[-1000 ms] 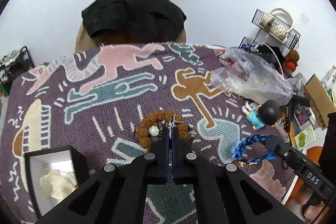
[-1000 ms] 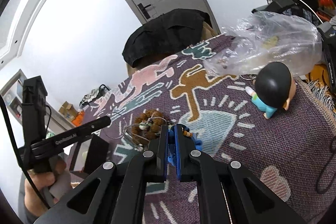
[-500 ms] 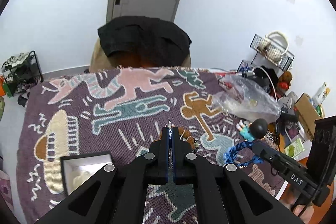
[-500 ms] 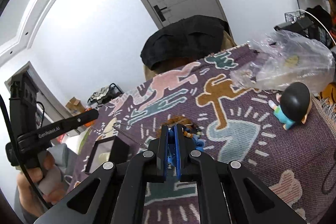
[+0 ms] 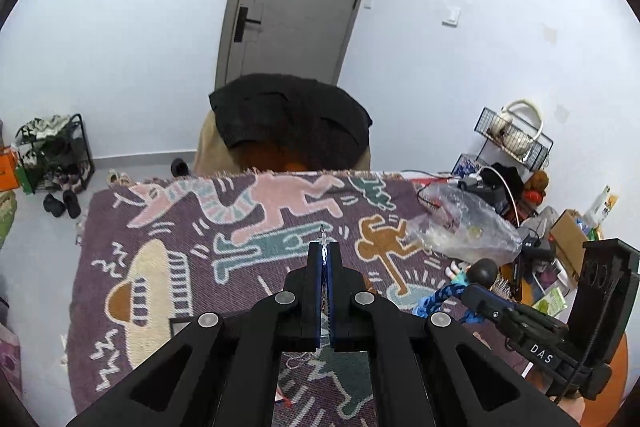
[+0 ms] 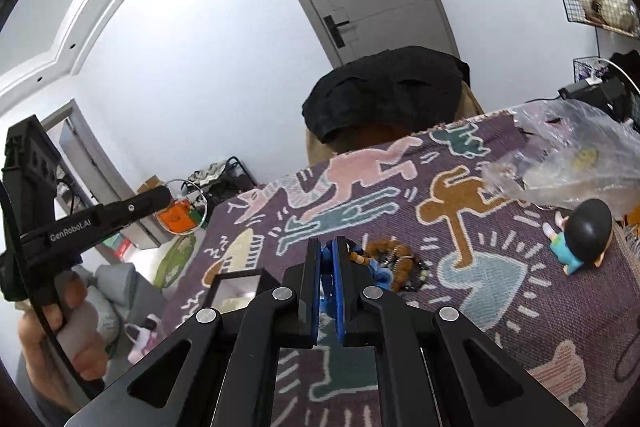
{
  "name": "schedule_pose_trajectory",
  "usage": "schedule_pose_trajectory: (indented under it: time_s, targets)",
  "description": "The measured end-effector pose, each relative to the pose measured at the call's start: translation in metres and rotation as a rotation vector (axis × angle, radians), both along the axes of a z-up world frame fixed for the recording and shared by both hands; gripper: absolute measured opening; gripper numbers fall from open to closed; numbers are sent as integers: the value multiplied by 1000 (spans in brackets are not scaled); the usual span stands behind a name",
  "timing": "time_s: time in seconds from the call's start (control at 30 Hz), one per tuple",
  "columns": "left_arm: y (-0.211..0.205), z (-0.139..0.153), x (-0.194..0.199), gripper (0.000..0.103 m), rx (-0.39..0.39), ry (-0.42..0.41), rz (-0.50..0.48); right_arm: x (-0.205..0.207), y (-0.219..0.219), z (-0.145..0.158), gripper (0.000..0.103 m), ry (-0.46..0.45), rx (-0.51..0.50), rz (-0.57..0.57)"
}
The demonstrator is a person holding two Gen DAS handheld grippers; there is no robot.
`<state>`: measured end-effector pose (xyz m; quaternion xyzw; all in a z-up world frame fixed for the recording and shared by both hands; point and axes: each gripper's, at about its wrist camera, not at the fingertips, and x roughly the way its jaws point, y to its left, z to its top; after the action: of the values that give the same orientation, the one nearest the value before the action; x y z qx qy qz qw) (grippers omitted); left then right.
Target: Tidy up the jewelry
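Observation:
My left gripper (image 5: 324,247) is shut on a thin silver necklace (image 5: 323,234); a glint of it sticks out past the tips. In the right wrist view it hangs as a fine wire loop (image 6: 205,203) from that gripper (image 6: 162,194), raised above the table's left edge. My right gripper (image 6: 329,243) is shut on a blue braided bracelet (image 6: 332,267), which dangles from its tips (image 5: 440,297) in the left wrist view. A brown bead bracelet (image 6: 394,255) lies on the patterned cloth (image 6: 480,283). An open black jewelry box (image 6: 240,289) stands at the near left.
A doll figurine (image 6: 580,239) and a crumpled clear plastic bag (image 6: 580,163) sit on the cloth's right side. A chair draped in a black garment (image 5: 288,123) stands behind the table. Shelves and clutter fill the right; a shoe rack (image 5: 56,151) stands at the left wall.
Both grippers have risen and drawn back from the table. The silver necklace came up off the bead bracelet, and the blue bracelet rose with the right gripper.

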<state>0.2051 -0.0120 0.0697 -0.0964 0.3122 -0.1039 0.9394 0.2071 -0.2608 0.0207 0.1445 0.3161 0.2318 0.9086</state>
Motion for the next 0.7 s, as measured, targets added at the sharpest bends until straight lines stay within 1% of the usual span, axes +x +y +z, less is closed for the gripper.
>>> schedule_pose_trajectory:
  time_s: [0.17,0.3,0.43,0.6,0.7]
  targets:
    - [12,6,-6,1,-1,-11,14,0,11,10,7,-14,-3,21]
    - [25,-1,-6,1,1,12,36,0,25,16,7,-25,-16,43]
    - [41,-18,-6,1,-15,49,56,1,39,20,7,-28,-29,66]
    - [55,-46,-7,1,-27,101,72,0,61,19,7,-28,-54,100]
    - [62,-64,-3,2,-34,169,75,0,78,16,7,-21,-70,126]
